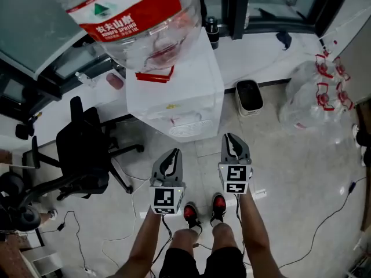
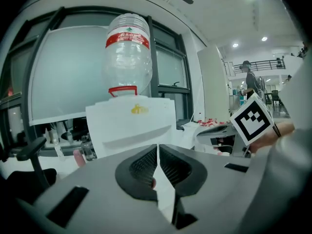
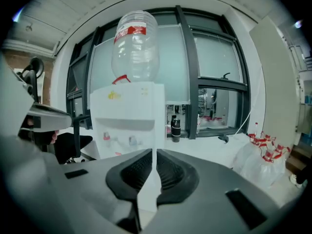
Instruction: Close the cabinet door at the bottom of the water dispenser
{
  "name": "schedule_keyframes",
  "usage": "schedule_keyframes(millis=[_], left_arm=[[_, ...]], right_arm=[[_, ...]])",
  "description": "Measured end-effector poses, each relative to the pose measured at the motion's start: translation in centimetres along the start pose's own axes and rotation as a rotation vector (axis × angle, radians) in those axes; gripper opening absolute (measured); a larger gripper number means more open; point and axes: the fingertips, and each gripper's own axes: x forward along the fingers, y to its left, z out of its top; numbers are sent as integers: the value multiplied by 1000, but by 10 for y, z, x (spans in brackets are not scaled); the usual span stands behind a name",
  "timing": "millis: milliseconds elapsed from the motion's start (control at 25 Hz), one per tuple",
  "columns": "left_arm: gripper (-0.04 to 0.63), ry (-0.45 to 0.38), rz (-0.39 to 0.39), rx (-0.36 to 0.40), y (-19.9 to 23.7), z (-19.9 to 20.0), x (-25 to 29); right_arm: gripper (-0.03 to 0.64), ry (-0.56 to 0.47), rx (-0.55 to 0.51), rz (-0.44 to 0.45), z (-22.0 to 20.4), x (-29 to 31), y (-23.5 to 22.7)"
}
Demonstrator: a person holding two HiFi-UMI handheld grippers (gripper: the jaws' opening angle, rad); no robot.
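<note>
Both grippers are being held side by side in front of the water dispenser [image 1: 177, 94], well apart from it and touching nothing.

The left gripper [image 1: 173, 155] is pointing at the dispenser with its 2 jaws standing together, tips meeting; in the left gripper view nothing is lying between them [image 2: 158, 147]. The right gripper [image 1: 232, 139] is likewise showing its 2 jaws brought together and empty [image 3: 153, 152]. Each is carrying its marker cube [image 1: 164, 200] toward the person's side.

The dispenser is standing on the tiled floor against a white ledge below the windows, with an inverted bottle [image 1: 139, 22] bearing a red label seated on top. The head view is looking down on its top and tap panel only. In both gripper views the gripper bodies are covering the dispenser's lower front, so the cabinet door's position cannot be told.

An office chair [image 1: 87, 149] is standing to the dispenser's left, a small bin [image 1: 249, 96] just to its right, and a clear plastic bag [image 1: 313, 94] beyond that.
</note>
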Motion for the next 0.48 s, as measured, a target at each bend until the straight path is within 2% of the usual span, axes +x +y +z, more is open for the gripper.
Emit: schedule_keyframes(millis=[480], left_arm=[[35, -87, 36, -17, 25, 124, -70]], right_arm=[[28, -114, -78, 12, 151, -101, 20]])
